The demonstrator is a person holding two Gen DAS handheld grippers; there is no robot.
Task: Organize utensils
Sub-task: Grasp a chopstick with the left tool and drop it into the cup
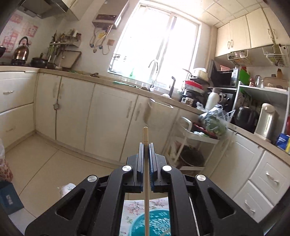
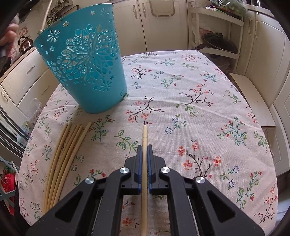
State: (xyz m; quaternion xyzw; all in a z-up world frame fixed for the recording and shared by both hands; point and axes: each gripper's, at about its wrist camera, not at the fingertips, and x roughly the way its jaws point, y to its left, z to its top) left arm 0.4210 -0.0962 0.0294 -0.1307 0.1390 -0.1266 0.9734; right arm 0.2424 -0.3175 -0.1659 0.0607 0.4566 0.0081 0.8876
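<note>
My left gripper (image 1: 146,145) is shut on a pale wooden chopstick (image 1: 145,135) that runs lengthwise between its jaws, its end poking out ahead toward the kitchen cabinets. Below it shows the rim of the teal cut-out basket (image 1: 155,221) on the flowered tablecloth. My right gripper (image 2: 144,147) is shut on another chopstick (image 2: 144,134), held above the tablecloth (image 2: 181,112). The teal basket (image 2: 85,65) stands upright at the table's far left. Several loose chopsticks (image 2: 67,156) lie side by side in front of it on the left. A thin stick (image 2: 46,17) slants over the basket's rim at top left.
Cream cabinets (image 1: 101,116) line the walls around the table. A white corner rack (image 2: 215,36) holding a pan stands beyond the table's far edge. A hand (image 2: 9,34) shows at the upper left edge. A blue box (image 1: 9,197) sits at the lower left.
</note>
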